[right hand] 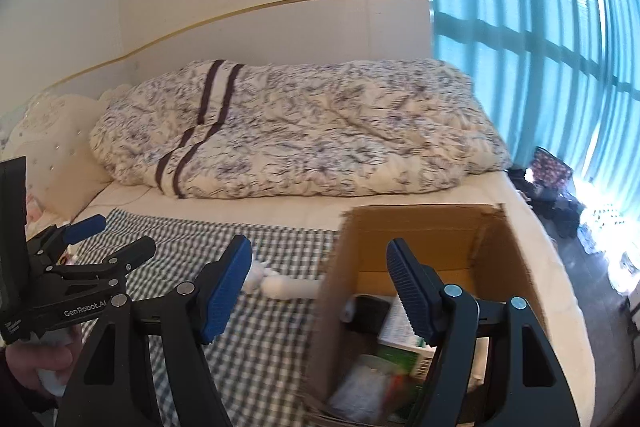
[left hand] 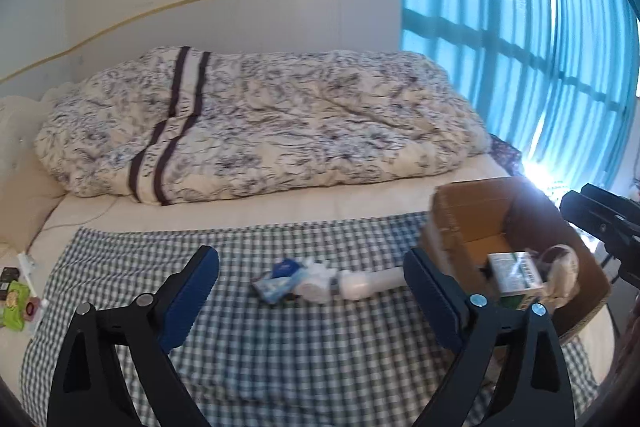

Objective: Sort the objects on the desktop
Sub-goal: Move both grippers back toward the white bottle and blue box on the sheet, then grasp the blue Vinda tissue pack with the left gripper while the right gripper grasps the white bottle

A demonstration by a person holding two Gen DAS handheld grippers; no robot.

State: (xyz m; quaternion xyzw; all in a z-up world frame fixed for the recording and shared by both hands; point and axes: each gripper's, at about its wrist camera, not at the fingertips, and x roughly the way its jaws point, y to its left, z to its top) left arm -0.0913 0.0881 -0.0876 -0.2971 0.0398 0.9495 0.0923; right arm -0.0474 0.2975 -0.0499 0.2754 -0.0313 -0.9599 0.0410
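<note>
We hold both grippers above the checked cloth (left hand: 248, 339) on the bed, each with its jaws spread wide and nothing between them. The left gripper (left hand: 312, 291) faces the loose items still left on the cloth: a white wand-shaped object (left hand: 360, 283), a crumpled white tissue (left hand: 320, 269) and a small blue packet (left hand: 276, 285), all clustered just left of the cardboard box (left hand: 460, 211). The wand lies straight ahead of our left fingers, its long axis running left to right across them, bulbous head toward the packet and handle pointing at the box wall. Our right gripper (right hand: 320, 287) hangs over the box's near left corner, above the sorted cartons (right hand: 404, 327) inside. We judge the left hand nearer and better lined up; a grasp across the handle needs no wrist turn.
</note>
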